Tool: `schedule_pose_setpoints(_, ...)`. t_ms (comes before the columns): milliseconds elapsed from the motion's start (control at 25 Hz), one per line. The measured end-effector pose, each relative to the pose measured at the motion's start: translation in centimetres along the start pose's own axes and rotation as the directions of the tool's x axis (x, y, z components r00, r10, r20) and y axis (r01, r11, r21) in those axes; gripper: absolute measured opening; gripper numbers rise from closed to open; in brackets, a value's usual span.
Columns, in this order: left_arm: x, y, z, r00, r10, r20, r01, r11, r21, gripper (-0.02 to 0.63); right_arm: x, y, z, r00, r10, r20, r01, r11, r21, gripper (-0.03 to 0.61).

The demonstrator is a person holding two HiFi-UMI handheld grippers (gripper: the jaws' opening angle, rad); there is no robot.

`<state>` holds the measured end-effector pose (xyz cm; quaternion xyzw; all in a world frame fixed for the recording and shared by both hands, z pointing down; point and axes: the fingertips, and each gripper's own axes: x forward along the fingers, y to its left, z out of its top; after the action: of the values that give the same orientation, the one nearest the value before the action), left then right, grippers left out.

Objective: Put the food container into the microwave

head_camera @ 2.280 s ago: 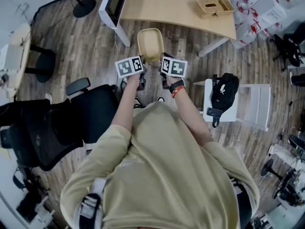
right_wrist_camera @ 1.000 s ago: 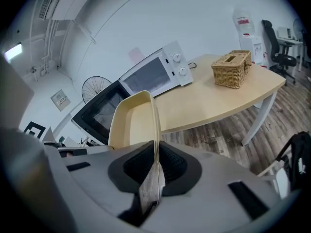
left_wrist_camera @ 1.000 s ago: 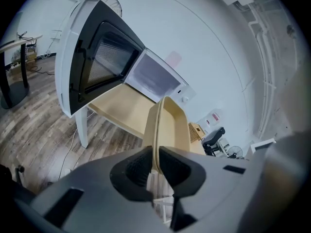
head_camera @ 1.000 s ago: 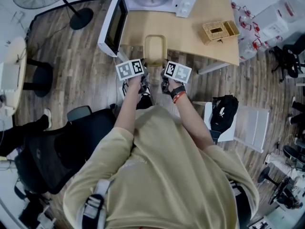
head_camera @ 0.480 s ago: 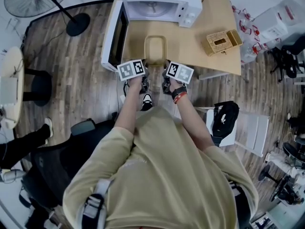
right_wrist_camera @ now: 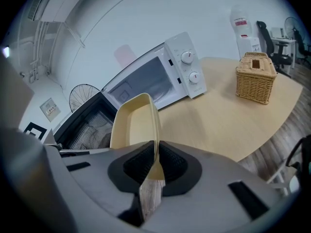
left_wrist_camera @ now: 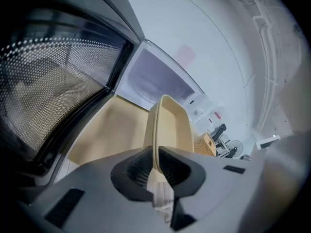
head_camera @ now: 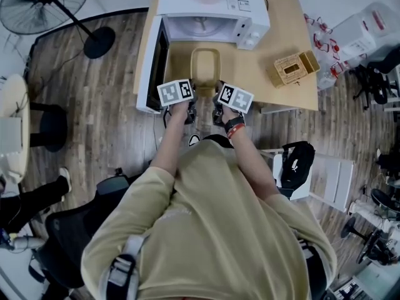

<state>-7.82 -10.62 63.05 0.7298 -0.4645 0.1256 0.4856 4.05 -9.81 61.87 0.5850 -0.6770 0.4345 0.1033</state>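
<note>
The left gripper [left_wrist_camera: 155, 166] has its jaws closed tight on the container's [left_wrist_camera: 170, 125] left rim. The right gripper [right_wrist_camera: 155, 168] pinches the right rim the same way. The tan container reaches forward from both, over the table [head_camera: 275, 36]. Left of the left gripper stands the open door [left_wrist_camera: 58, 91]. Straight ahead is the microwave [right_wrist_camera: 146, 81], and a wicker box [right_wrist_camera: 255, 76] sits far right of the right gripper.
</note>
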Motion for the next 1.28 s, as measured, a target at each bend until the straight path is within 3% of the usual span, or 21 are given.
schedule_pose_setpoints(440,2.7,0.1,3.0,1.000,-0.004,-0.005,0.004,1.000,-0.018,0.054,2.4,-0.3,3.0,1.000,0.009,0.009,-0.009,0.999,0.039,0.046)
schedule_pose_setpoints(720,5.4,-0.5,6.5,0.999,0.011,0.038,-0.011,1.000,-0.017,0.055,5.6,-1.1,6.7,0.999,0.030,0.014,-0.031,0.999,0.044,0.046)
schedule_pose_setpoints(1040,7.2,0.2,8.8,0.998,0.029,0.054,-0.026,0.998,-0.053,0.055,8.1,-1.0,8.8,0.998,0.057,-0.009,-0.056,0.998,0.038,0.047)
schedule_pose_setpoints(1280,8.6,1.0,10.0,0.998,0.016,0.069,-0.007,0.992,-0.124,0.054,9.5,-0.7,10.0,0.997,0.073,-0.025,-0.072,0.997,0.038,0.048)
